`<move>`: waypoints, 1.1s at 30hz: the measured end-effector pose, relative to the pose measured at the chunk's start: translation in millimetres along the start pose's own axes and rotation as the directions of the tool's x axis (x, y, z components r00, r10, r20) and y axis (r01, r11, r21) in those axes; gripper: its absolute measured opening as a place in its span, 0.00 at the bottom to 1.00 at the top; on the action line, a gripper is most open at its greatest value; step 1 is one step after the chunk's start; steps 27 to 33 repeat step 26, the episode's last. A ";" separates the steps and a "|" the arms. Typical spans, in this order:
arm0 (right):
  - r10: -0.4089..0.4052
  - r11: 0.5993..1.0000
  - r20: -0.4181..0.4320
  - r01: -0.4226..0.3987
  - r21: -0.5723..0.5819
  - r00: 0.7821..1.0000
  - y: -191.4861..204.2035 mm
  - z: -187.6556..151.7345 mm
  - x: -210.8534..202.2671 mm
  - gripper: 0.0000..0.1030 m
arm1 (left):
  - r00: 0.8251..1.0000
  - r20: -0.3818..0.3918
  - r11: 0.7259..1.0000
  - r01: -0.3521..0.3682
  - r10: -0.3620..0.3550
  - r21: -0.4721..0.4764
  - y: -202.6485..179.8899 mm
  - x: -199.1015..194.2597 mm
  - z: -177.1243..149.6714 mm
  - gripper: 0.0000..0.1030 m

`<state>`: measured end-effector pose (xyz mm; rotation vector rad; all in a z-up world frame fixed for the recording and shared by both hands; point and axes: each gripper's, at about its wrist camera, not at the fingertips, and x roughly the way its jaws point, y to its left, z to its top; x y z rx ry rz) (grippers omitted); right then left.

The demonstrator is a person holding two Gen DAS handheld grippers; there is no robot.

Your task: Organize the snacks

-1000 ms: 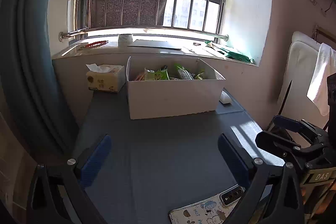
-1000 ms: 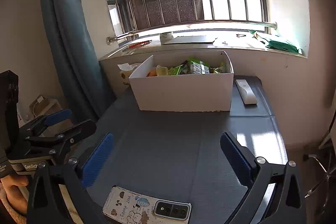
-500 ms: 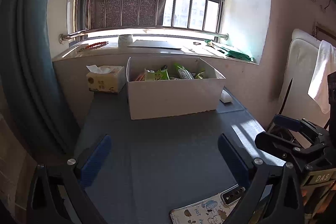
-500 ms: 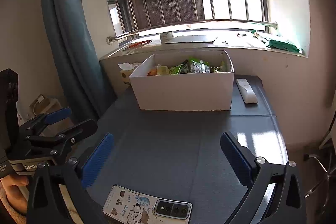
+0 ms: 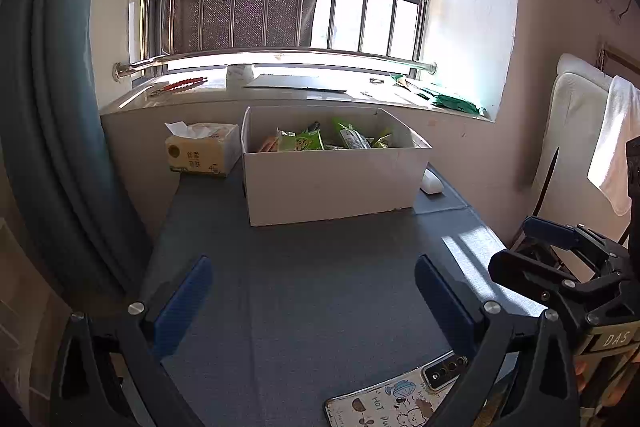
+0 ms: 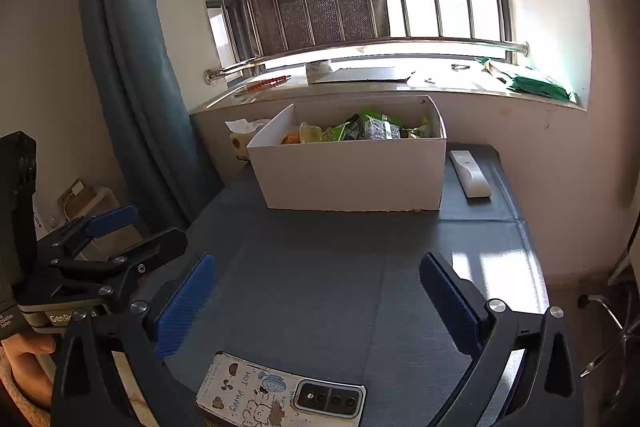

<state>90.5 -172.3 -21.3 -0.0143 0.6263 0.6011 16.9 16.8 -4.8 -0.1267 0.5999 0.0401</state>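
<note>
One white cardboard box upper centre on the grey fabric-textured tabletop, crinkly green snack packets inside. Left gripper and right gripper low, level over bare surface, ribbed blue pads spread wide, empty. One cartoon-cased phone bottom centre.

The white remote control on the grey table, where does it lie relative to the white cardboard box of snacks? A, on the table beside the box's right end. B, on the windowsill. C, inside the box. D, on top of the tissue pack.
A: the white remote control lies flat on the grey table, just past the right end of the white cardboard box, outside its walls.
</note>
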 end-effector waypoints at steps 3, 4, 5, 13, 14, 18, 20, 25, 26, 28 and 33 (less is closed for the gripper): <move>0.000 1.000 -0.002 0.000 -0.001 1.000 0.2 -0.2 0.3 1.00 | 1.000 -0.001 1.000 0.000 0.000 0.002 -0.1 0.2 -0.1 1.00; 0.001 1.000 -0.002 -0.001 0.000 1.000 0.1 -0.2 0.4 1.00 | 1.000 -0.001 1.000 -0.001 0.001 0.003 -0.2 0.2 -0.3 1.00; 0.001 1.000 -0.002 -0.001 0.000 1.000 0.1 -0.2 0.4 1.00 | 1.000 -0.001 1.000 -0.002 0.002 0.003 -0.2 0.2 -0.4 1.00; 0.001 1.000 -0.003 -0.001 0.001 1.000 0.0 -0.5 0.2 1.00 | 1.000 -0.004 1.000 0.001 -0.001 0.005 -0.9 0.5 -0.8 1.00; 0.002 1.000 -0.004 -0.002 0.001 1.000 0.0 -0.5 0.3 1.00 | 1.000 -0.004 1.000 0.000 0.000 0.006 -1.4 0.4 -0.9 1.00; 0.002 1.000 -0.004 -0.002 0.000 1.000 0.3 -0.4 0.7 1.00 | 1.000 -0.003 1.000 0.003 -0.003 0.009 -2.0 0.3 -1.4 1.00; 0.002 1.000 -0.003 -0.002 0.001 1.000 0.1 -0.7 0.6 1.00 | 1.000 -0.004 1.000 0.005 -0.005 0.009 -2.4 0.5 -1.3 1.00; 0.002 1.000 -0.005 -0.001 0.004 1.000 -0.7 -0.9 1.7 1.00 | 1.000 0.008 1.000 0.016 -0.017 0.022 -5.1 -1.9 -1.4 1.00; 0.001 1.000 -0.005 -0.001 0.005 1.000 -0.9 -0.9 1.8 1.00 | 1.000 0.007 1.000 0.016 -0.016 0.026 -5.7 -1.9 -1.1 1.00; 0.001 1.000 -0.005 -0.001 0.005 1.000 -0.9 -0.9 1.8 1.00 | 1.000 0.007 1.000 0.016 -0.016 0.026 -5.7 -1.9 -1.1 1.00; 0.001 1.000 -0.005 -0.001 0.005 1.000 -0.9 -0.9 1.8 1.00 | 1.000 0.007 1.000 0.016 -0.016 0.026 -5.7 -1.9 -1.1 1.00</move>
